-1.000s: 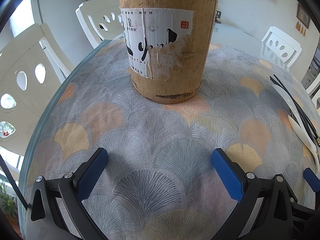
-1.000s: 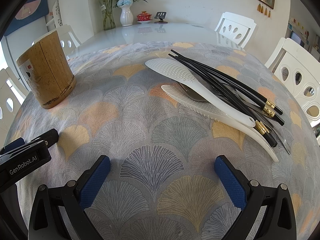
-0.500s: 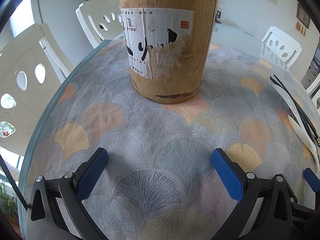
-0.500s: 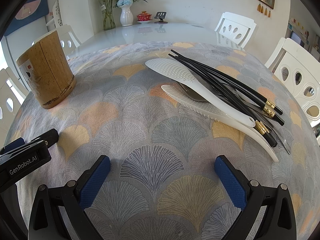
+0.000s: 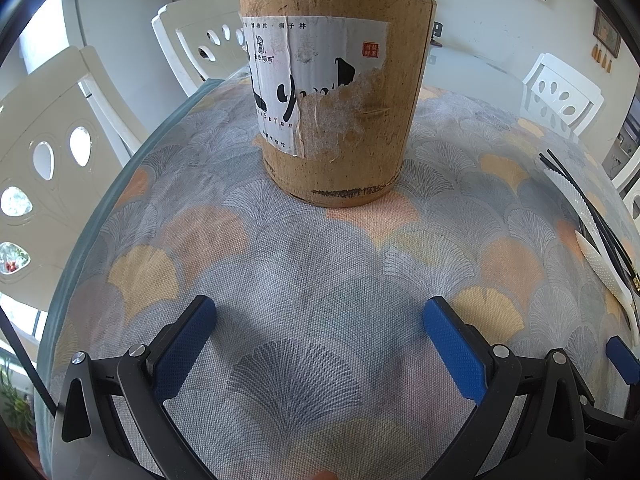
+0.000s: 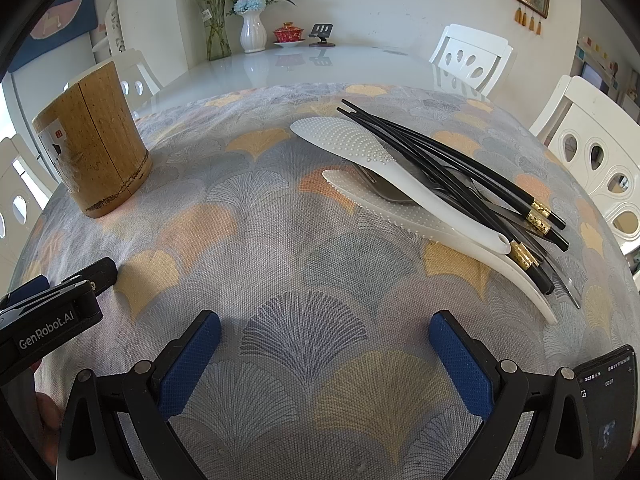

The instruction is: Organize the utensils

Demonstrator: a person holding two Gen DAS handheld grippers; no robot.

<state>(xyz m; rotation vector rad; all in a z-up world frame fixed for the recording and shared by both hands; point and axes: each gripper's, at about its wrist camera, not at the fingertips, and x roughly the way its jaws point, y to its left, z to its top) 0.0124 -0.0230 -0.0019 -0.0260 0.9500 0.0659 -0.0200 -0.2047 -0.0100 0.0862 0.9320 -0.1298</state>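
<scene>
A brown bamboo holder (image 5: 336, 92) with a torn white label stands upright straight ahead in the left wrist view; it also shows at the far left of the right wrist view (image 6: 92, 152). A pile of utensils lies on the right: two white rice paddles (image 6: 384, 168), several black chopsticks (image 6: 460, 176) with gold bands, and metal cutlery partly hidden under them. The pile's edge shows in the left wrist view (image 5: 592, 224). My left gripper (image 5: 320, 320) is open and empty, short of the holder. My right gripper (image 6: 324, 332) is open and empty, short of the pile.
A fan-patterned cloth (image 6: 280, 240) covers the near part of the glass table. White chairs (image 6: 592, 152) stand around it. Vases with flowers (image 6: 252, 28) and a red cup stand at the far end. A phone (image 6: 612, 400) lies at the lower right.
</scene>
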